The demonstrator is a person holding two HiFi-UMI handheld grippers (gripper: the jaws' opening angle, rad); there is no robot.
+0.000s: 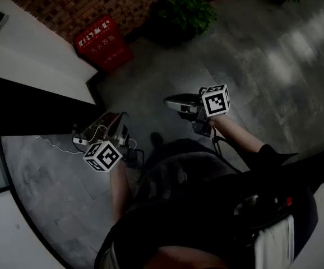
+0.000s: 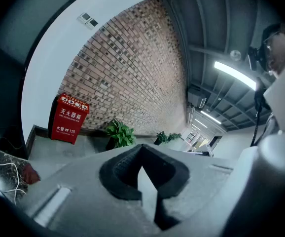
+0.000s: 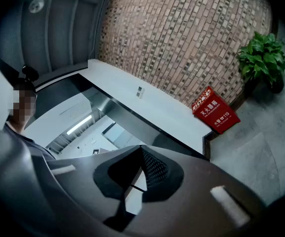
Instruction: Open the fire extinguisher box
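The red fire extinguisher box (image 1: 103, 42) stands on the floor against the brick wall, beside the corner of a white wall, and looks closed. It is small and distant in the left gripper view (image 2: 69, 117) and the right gripper view (image 3: 215, 109). My left gripper (image 1: 110, 121) is low at the left, well short of the box, its jaws shut with nothing between them (image 2: 141, 147). At mid-height on the right, my right gripper (image 1: 167, 101) points left toward the wall. Its jaws meet at the tips and hold nothing (image 3: 141, 146).
A potted plant (image 1: 184, 13) stands to the right of the box by the brick wall (image 2: 132, 68). A power strip with white cables (image 1: 81, 140) lies on the grey tiled floor near the left gripper. A dark glass partition (image 1: 33, 111) runs along the left.
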